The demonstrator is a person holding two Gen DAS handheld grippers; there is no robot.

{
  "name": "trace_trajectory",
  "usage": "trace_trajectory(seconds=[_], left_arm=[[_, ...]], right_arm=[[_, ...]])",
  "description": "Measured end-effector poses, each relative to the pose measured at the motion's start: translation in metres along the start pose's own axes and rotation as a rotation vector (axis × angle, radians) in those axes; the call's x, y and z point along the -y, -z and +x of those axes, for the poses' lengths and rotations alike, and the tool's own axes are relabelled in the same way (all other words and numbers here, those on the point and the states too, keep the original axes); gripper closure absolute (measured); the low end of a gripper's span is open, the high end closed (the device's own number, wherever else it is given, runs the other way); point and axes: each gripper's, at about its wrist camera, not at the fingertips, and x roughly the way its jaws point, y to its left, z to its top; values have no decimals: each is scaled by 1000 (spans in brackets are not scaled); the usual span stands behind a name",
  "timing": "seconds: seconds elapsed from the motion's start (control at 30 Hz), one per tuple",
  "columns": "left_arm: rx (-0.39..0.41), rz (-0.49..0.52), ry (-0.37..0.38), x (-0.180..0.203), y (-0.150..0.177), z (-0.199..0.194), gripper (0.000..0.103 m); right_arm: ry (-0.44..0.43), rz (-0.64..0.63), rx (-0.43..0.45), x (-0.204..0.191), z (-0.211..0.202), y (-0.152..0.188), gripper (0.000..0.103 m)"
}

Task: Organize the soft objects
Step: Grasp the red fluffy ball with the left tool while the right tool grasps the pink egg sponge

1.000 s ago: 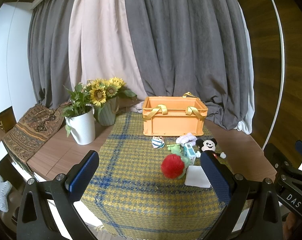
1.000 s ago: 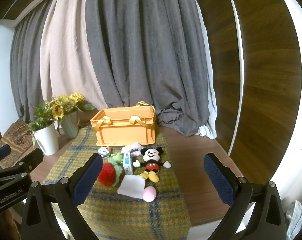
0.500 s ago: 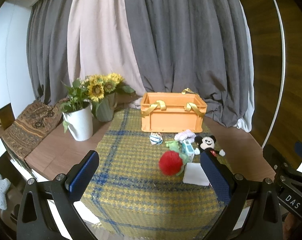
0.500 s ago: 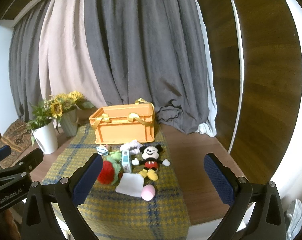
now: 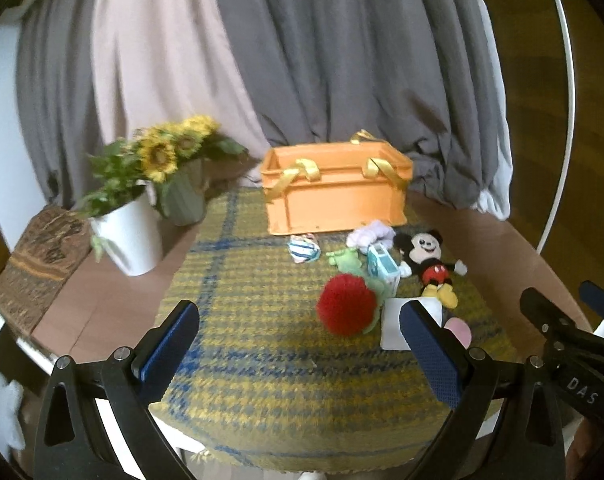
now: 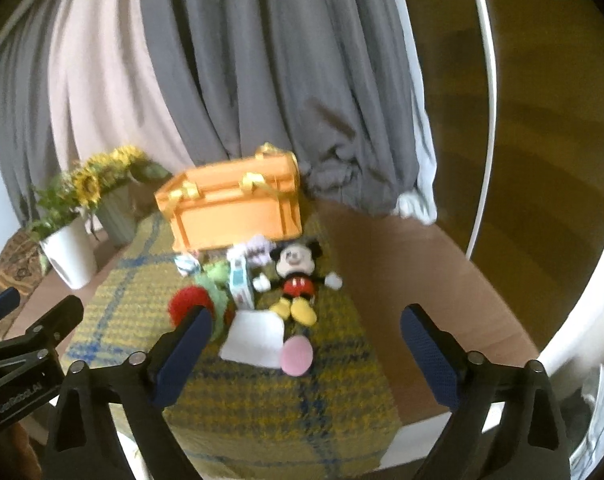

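Observation:
An orange crate (image 5: 336, 194) (image 6: 236, 208) with yellow ribbon handles stands at the back of a yellow plaid cloth (image 5: 262, 336) (image 6: 270, 396). In front of it lie a mouse plush (image 5: 428, 260) (image 6: 296, 276), a red pompom (image 5: 344, 310) (image 6: 188, 304), a white square cloth (image 6: 254, 338), a pink round piece (image 6: 297, 356), a green plush (image 5: 346, 260), a pale blue box (image 5: 382, 268) and a lilac fabric piece (image 5: 370, 236). My left gripper (image 5: 298, 340) hangs open above the cloth's near part. My right gripper (image 6: 306, 340) is wide, its jaws closing, nothing touched between them.
A white pot of greenery (image 5: 128, 226) and a green vase of sunflowers (image 5: 182, 184) stand left of the crate on the wooden table (image 6: 414, 280). Grey and beige curtains hang behind. A patterned cloth (image 5: 34, 256) lies far left. The table's near edge is close below both grippers.
Both grippers have come down and forward toward the table, so the toys look larger and nearer. The right gripper's jaws have narrowed slightly.

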Motion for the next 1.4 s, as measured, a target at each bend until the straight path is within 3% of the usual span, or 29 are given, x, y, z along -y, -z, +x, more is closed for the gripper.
trace_trajectory(seconds=[0.37,0.67,0.8,1.13,1.4], left_arm=[[-90,110,129,15,4,103,13],[-170,141,208,28,16,165,20],[-211,165,237,33,22,186,31],[-238,203,307,38,24,208,54],[-225,213,355,32,17,200,60]], right_arm=[[36,95,-192,-4,85,33,31],[93,151,-265,-2,127,49,45],[91,158,-281,-6,137,53,48],[66,183,-300,-14,152,54,60],[107,185,-302,-21,146,50,65]])
